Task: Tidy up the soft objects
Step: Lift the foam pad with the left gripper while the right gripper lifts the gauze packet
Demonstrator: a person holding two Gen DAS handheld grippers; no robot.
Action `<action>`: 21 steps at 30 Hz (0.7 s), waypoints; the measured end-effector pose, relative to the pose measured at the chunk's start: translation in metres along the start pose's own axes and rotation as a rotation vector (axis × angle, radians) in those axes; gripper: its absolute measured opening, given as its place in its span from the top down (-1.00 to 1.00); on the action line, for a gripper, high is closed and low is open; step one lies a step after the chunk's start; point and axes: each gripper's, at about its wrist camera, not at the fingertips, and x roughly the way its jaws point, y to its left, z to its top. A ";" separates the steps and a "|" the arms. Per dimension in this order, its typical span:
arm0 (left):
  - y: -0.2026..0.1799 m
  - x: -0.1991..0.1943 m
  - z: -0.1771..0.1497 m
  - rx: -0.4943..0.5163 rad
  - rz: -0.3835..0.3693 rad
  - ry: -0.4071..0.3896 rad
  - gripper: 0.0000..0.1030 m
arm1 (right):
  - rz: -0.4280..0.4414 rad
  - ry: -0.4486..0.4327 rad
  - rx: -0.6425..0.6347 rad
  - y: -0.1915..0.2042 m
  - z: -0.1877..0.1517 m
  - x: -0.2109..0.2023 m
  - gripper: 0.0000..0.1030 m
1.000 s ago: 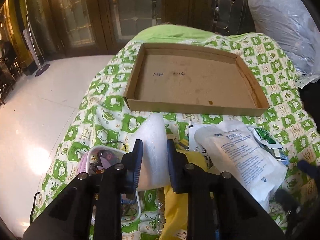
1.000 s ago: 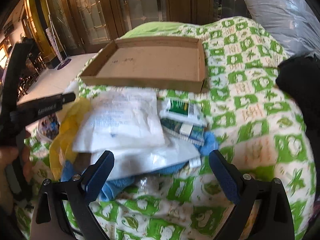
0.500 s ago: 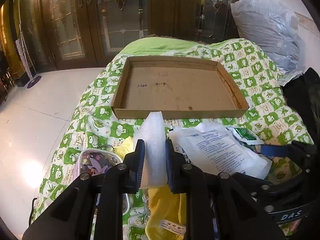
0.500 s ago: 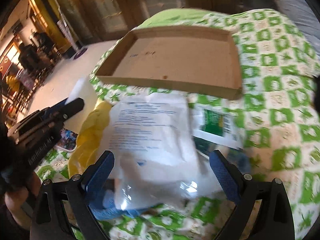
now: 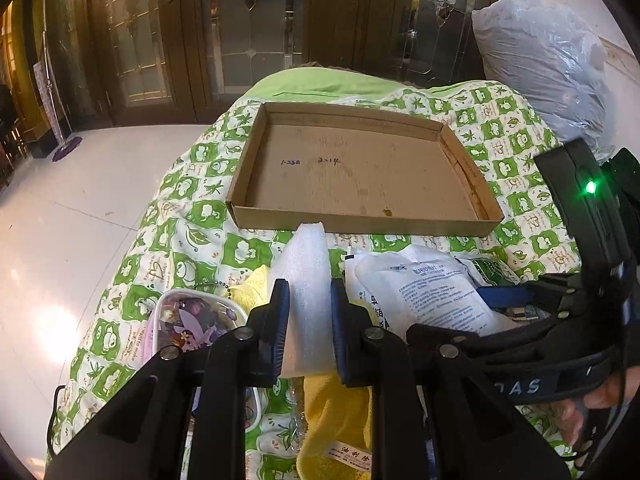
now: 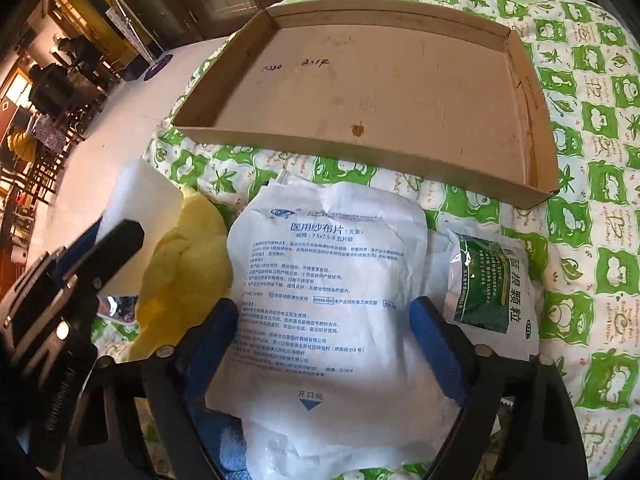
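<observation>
My left gripper (image 5: 309, 294) is shut on a white foam sheet (image 5: 307, 280) and holds it above the pile, short of the empty cardboard tray (image 5: 360, 220). My right gripper (image 6: 324, 312) is open, its blue pads on either side of a white gauze packet (image 6: 324, 280). Whether they touch it I cannot tell. A yellow cloth (image 6: 180, 264) lies left of the packet, a green-and-white sachet (image 6: 492, 284) to its right. The tray (image 6: 360, 152) lies just beyond the pile. The foam (image 6: 140, 208) and left gripper (image 6: 100, 248) show at the left in the right wrist view.
Everything lies on a green-and-white frog-print quilt (image 5: 192, 240). A clear pouch with purple print (image 5: 188, 316) lies left of my left gripper. A blue cloth (image 6: 224, 440) lies under the packet. A big plastic-wrapped bundle (image 5: 548, 68) stands at the back right. White floor (image 5: 60, 220) lies to the left.
My right gripper has moved forward and down over the gauze packet, and its jaws have narrowed around it. My left gripper has lifted the foam sheet and drawn back a little.
</observation>
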 end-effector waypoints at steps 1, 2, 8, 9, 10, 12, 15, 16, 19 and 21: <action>0.000 0.000 0.000 -0.003 -0.001 0.001 0.66 | -0.001 -0.009 -0.006 0.001 -0.002 0.000 -0.51; 0.001 0.000 0.000 -0.006 -0.002 0.001 0.66 | -0.003 -0.017 -0.009 0.002 -0.004 -0.002 -0.38; 0.002 -0.001 0.000 -0.013 -0.002 -0.003 0.66 | 0.024 -0.095 -0.011 0.011 -0.028 -0.033 -0.05; 0.002 -0.001 -0.001 -0.014 -0.003 -0.005 0.66 | 0.036 -0.106 -0.001 0.009 -0.031 -0.037 -0.04; 0.003 -0.002 -0.001 -0.015 -0.003 -0.010 0.66 | 0.046 -0.119 0.010 0.007 -0.034 -0.042 -0.04; 0.004 -0.006 0.000 -0.018 -0.007 -0.024 0.66 | 0.045 -0.155 0.013 0.005 -0.040 -0.054 -0.04; 0.005 -0.011 0.001 -0.025 -0.014 -0.045 0.66 | 0.043 -0.198 0.020 -0.003 -0.047 -0.072 -0.04; 0.005 -0.012 0.001 -0.026 -0.017 -0.051 0.66 | 0.045 -0.208 0.027 -0.006 -0.049 -0.076 -0.04; 0.004 -0.015 0.001 -0.018 -0.024 -0.059 0.66 | 0.056 -0.234 0.061 -0.018 -0.057 -0.089 -0.05; 0.001 -0.016 0.000 -0.004 -0.018 -0.062 0.66 | 0.044 -0.245 0.071 -0.025 -0.063 -0.095 -0.05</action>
